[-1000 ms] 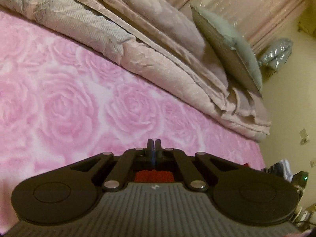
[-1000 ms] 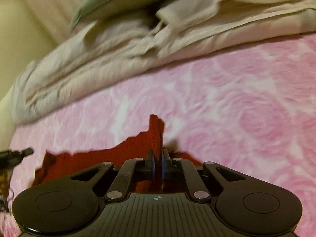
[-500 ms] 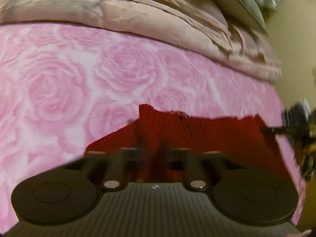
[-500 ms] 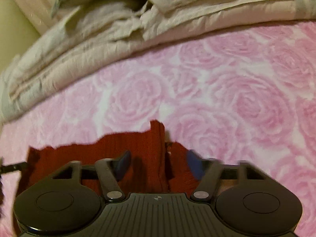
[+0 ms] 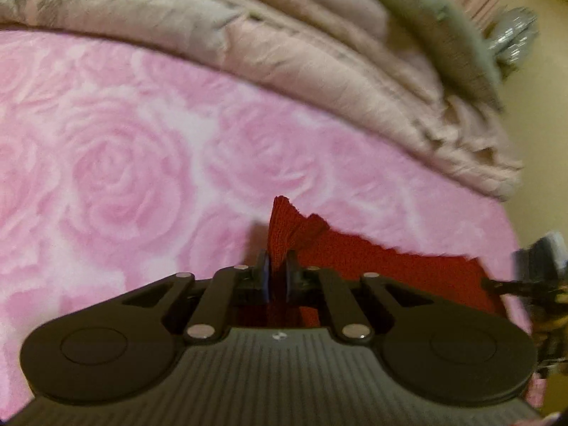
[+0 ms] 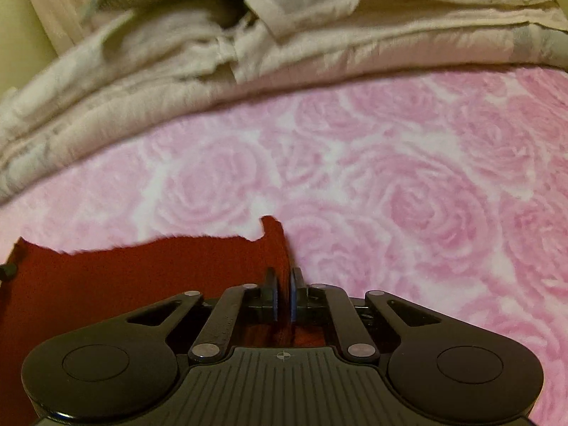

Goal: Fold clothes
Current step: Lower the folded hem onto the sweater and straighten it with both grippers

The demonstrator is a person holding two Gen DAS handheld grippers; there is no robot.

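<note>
Your left claw (image 5: 278,274) and right claw (image 6: 283,289) each pinch a corner of the red garment (image 6: 142,269), the left's jaws just widened. It hangs low over the bed (image 6: 390,184); I judge folding barely begun.

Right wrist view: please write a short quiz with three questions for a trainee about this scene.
1. True or false: the red garment lies on a pink rose-patterned cover.
2. What is between the jaws of the right gripper? A nothing; B the red garment's edge; C a pillow.
3. What lies piled at the far side of the cover?
Key: 1 true; 2 B; 3 a beige quilt.
</note>
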